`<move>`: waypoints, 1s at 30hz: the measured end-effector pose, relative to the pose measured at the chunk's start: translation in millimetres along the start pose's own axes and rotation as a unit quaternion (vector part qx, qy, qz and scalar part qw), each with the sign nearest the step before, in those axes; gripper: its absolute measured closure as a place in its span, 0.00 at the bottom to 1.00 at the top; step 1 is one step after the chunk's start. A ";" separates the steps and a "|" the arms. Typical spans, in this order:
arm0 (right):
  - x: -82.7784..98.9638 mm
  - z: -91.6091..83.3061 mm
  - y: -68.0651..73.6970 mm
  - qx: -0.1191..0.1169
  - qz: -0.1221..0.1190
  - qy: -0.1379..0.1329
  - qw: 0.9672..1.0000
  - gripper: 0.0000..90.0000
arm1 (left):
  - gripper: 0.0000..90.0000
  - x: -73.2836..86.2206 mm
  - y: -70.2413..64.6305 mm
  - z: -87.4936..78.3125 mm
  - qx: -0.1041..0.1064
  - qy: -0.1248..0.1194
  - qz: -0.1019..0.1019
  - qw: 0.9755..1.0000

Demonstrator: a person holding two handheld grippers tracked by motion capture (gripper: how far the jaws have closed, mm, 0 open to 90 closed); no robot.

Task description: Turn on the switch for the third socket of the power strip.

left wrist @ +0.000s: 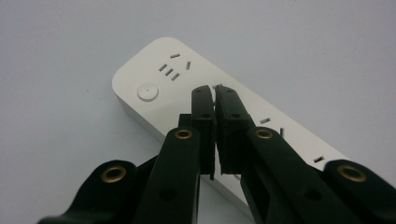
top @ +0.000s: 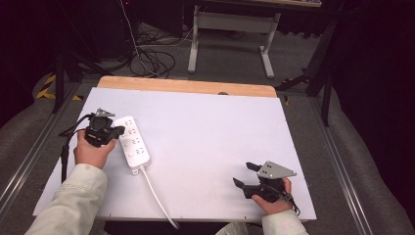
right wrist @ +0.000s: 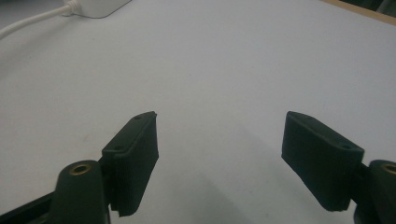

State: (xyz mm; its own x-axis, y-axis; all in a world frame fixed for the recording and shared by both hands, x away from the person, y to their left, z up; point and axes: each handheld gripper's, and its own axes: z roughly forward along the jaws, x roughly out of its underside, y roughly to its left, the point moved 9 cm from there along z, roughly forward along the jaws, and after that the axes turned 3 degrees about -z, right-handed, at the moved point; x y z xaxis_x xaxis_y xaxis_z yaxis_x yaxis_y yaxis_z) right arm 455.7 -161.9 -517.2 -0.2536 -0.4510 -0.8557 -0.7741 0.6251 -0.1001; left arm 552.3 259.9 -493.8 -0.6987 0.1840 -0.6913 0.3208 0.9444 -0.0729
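A white power strip lies on the left part of the white table top, its white cord running toward the front edge. My left gripper hovers over the strip's near half, jaws together with nothing between them; in the left gripper view its tips sit just above the power strip, beside the round button. My right gripper rests near the front right of the table, jaws wide apart and empty. In the right gripper view its pads frame bare table.
The strip's cord end shows at the top left of the right gripper view. A wooden strip borders the table's far edge. Beyond it stand a metal frame and loose cables on the floor.
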 end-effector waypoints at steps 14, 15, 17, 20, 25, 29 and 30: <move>0.0 -0.9 -0.2 0.001 0.001 -0.001 1.000 0.31 | 0.80 -12.0 -14.7 -25.3 0.034 -0.049 0.011 0.998; 0.1 -0.7 -0.4 0.001 0.001 0.000 1.000 0.31 | 0.77 -12.9 -16.6 -28.2 0.039 -0.056 0.012 0.998; -0.1 -0.5 -0.3 0.001 0.001 -0.001 1.000 0.31 | 0.71 -14.4 -20.1 -33.9 0.048 -0.068 0.012 0.996; -0.1 -0.7 0.3 0.000 0.001 -0.001 1.000 0.31 | 0.61 -14.9 -25.6 -41.7 0.063 -0.078 0.011 0.995; -0.1 -0.5 0.0 0.001 0.001 -0.001 1.000 0.31 | 0.52 -13.3 -33.9 -57.2 0.080 -0.096 0.022 0.992; -0.3 -0.6 0.1 0.001 0.001 -0.001 1.000 0.31 | 0.47 -12.7 -42.4 -70.3 0.098 -0.118 0.029 0.988; -0.6 -0.8 0.4 0.000 0.002 -0.003 1.000 0.31 | 0.45 -12.3 -44.6 -73.4 0.102 -0.123 0.034 0.987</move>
State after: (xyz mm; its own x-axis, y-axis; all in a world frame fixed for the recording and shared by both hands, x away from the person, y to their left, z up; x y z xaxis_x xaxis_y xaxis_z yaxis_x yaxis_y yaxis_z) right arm 455.0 -161.9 -516.3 -0.2534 -0.4448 -0.8590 -0.7730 0.6270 -0.0966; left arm 499.7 235.5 -429.3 -0.5033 0.1494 -0.8511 0.5006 0.8532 -0.1463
